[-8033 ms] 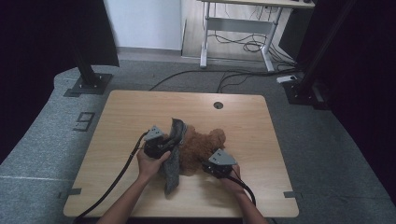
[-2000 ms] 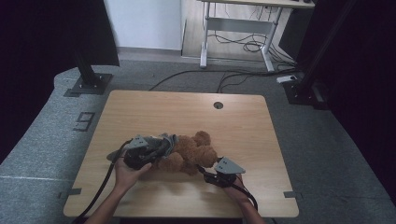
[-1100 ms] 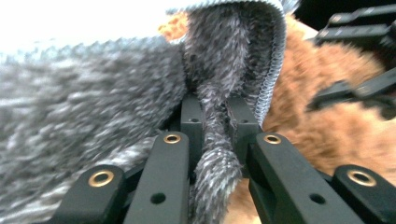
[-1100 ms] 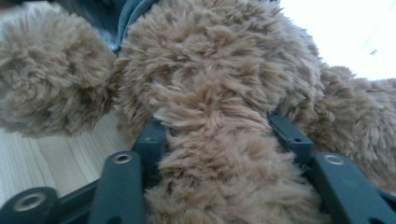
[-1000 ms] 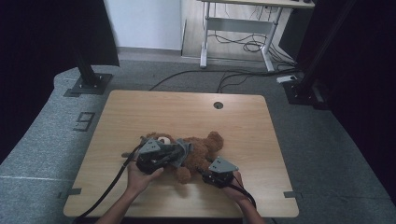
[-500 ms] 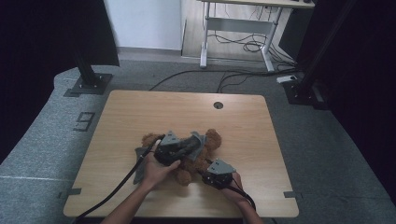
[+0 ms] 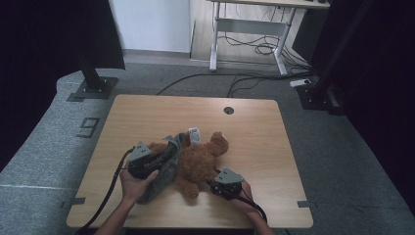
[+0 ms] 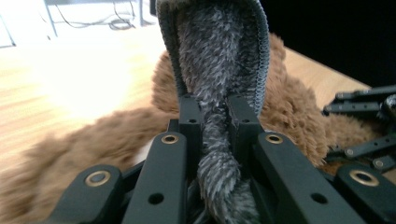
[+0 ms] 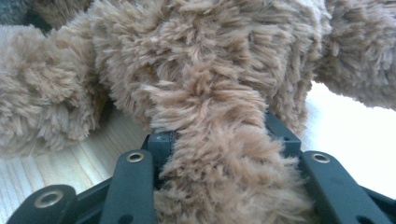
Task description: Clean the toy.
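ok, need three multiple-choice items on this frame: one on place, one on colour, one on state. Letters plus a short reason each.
1. Where does the teddy bear lie?
A. on the wooden table
B. on the grey floor
C. on the far desk

2. What colour is the fuzzy cloth in the left gripper?
A. red
B. grey
C. white

3. What state is the right gripper in?
A. wide open over bare table
B. shut on nothing
C. shut on a limb of the bear

Key:
1 A, the high view shows the bear on the tabletop between the two hands.
2 B, the left gripper view shows grey pile with a stitched edge pinched between the jaws.
3 C, the right gripper view shows brown fur squeezed between the jaws.
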Demonstrator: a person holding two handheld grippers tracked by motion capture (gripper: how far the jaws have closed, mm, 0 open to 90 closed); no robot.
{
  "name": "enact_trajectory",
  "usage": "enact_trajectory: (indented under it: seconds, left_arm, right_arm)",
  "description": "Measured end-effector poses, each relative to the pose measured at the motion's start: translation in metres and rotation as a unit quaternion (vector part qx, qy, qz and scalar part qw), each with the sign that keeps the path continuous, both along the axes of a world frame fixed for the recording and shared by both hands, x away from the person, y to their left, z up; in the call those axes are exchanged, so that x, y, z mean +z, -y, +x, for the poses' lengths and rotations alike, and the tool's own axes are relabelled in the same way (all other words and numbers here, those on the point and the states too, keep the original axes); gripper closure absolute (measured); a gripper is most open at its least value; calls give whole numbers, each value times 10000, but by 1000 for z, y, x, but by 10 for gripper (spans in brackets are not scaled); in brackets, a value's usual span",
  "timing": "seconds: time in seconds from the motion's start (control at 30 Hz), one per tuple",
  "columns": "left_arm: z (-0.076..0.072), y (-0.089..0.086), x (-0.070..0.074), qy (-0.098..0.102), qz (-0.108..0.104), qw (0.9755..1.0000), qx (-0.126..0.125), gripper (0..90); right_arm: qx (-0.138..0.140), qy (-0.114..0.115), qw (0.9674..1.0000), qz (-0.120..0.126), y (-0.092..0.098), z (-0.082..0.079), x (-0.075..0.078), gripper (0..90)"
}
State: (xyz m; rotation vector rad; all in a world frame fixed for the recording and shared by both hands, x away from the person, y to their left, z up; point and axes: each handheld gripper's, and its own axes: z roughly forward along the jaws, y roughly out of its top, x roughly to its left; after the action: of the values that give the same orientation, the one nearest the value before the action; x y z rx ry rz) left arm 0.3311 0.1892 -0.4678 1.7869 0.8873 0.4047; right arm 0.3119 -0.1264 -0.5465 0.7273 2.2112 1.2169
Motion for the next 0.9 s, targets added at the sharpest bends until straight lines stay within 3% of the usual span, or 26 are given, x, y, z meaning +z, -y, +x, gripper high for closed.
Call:
enact_trajectory:
  seconds: [0.13, 0.23, 0.33, 0.43, 0.47, 0.7, 0.8, 0.9]
  left_arm:
    - [-1, -15, 1, -41, -142, 9998, 121, 787]
    - [-7, -28, 1, -64, -93, 9997, 233, 787]
    - [-10, -42, -5, -203, -18, 9991, 380, 788]
    - [-11, -51, -18, -497, 20, 9980, 400, 788]
    - [-11, -52, -23, -603, -21, 9975, 381, 788]
    - [-2, -48, -35, -685, -15, 9965, 478, 789]
    - [9, -45, -39, -779, -197, 9958, 430, 791]
    - [23, -39, -40, -810, -238, 9956, 403, 790]
  right_arm:
    - [4, 1, 10000, 2, 0, 0, 0, 554]
    - [-26, -1, 10000, 8, 1, 0, -1, 552]
    - [-51, -17, 10000, 2, 2, 1, -1, 551]
    - [-101, -55, 9999, 16, 4, 3, -2, 551]
    - [-110, -59, 9999, 15, 4, 3, -1, 551]
    - [-134, -48, 9999, 1, 3, 2, -2, 550]
    - [-232, -43, 9997, 9, 5, 4, -2, 549]
    - [-375, -69, 9993, 57, 8, 9, -2, 549]
